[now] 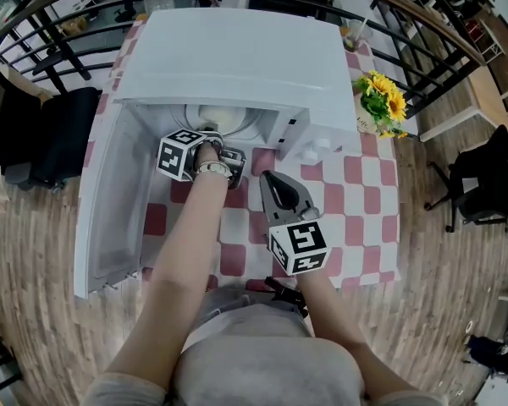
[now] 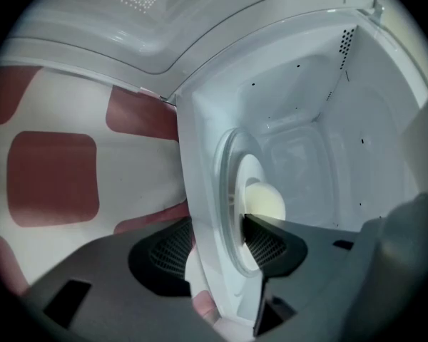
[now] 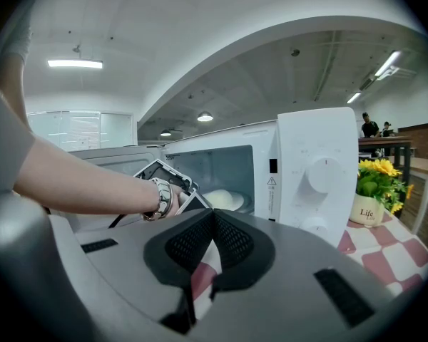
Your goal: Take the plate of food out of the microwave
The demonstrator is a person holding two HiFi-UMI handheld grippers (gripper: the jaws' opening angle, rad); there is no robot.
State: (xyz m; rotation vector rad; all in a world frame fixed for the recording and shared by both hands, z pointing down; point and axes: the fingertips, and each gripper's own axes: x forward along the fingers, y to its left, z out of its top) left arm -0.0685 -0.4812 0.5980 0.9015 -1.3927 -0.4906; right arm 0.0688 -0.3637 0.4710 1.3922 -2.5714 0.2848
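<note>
One counter (image 1: 374, 220) bears one microwave (image 1: 237, 57), its one door (image 1: 110, 201) open and one plate (image 2: 251, 171) of food inside; left gripper (image 2: 217, 248) jaws parted astride the plate's rim, right gripper (image 3: 212, 226) jaws clenched, empty, outside.

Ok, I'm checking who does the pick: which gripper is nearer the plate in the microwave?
Left. The left gripper reaches into the microwave, jaws either side of the plate rim. The right gripper hangs outside, jaws together, above the checked tablecloth.
</note>
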